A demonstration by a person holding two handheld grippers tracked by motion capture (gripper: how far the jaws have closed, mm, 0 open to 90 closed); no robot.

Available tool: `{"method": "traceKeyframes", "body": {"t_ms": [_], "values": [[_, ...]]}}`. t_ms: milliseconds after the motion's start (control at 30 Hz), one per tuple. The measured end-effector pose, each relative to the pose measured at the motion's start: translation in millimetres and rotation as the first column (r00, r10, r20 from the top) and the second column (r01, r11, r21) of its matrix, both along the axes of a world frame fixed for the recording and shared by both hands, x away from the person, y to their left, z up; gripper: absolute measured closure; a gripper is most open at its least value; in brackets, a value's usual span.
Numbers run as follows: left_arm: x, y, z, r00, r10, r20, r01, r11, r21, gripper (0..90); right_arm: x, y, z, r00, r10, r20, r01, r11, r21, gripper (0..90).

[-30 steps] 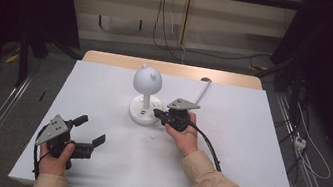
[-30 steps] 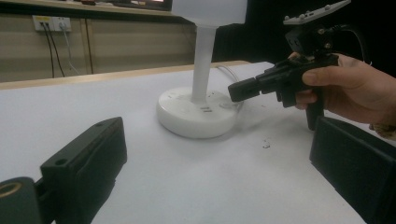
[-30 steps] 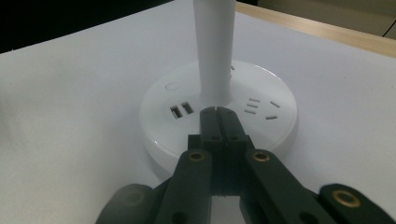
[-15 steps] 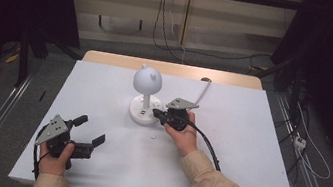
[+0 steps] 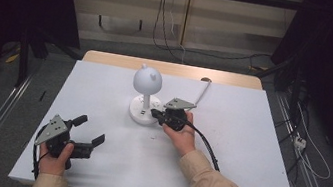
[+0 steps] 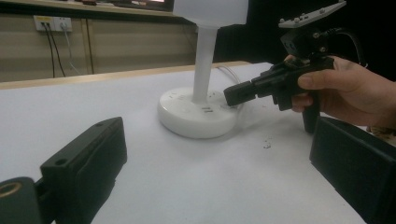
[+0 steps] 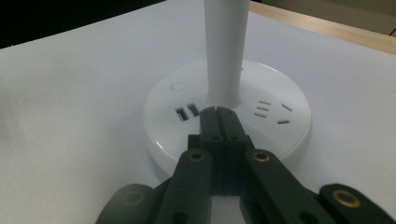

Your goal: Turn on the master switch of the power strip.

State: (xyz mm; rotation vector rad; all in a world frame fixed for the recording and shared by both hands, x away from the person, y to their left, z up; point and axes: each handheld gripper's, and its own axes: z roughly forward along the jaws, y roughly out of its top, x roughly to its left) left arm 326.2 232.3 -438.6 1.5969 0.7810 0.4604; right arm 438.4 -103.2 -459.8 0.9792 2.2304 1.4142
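A person sits at a white surface, holding a hand-held gripper in each hand, both forearms coming in from the near edge.

Near the middle of the surface, toward the far side, stands a small white desk lamp. It has a round, flat base, a straight upright stem and a rounded shade on top. The top of the base carries two small slots side by side, a round button and a set of socket openings. A white cord runs from the lamp toward the far edge of the surface.

The right hand-held gripper is held level, its tips pointing at the lamp from the right. Its two black jaws are clenched together with nothing between them, and their joined tips rest on the top of the base, right at the foot of the stem, between the slots and the socket openings. A black cable trails from it along the sleeve.

The left hand-held gripper sits near the front left corner of the surface, well apart from the lamp. Its jaws are released and spread wide, holding nothing, and point across the surface toward the lamp.
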Motion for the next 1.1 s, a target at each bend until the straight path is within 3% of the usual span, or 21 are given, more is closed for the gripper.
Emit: {"method": "traceKeyframes", "body": {"t_ms": [1100], "values": [[0.1, -1.1, 0.0, 1.0000, -0.004, 0.001, 0.004, 1.0000, 0.001, 3.7, 0.9, 0.8, -2.0, 0.9998, 0.009, 0.016, -0.009, 1.000, -0.007, 90.0]]}}
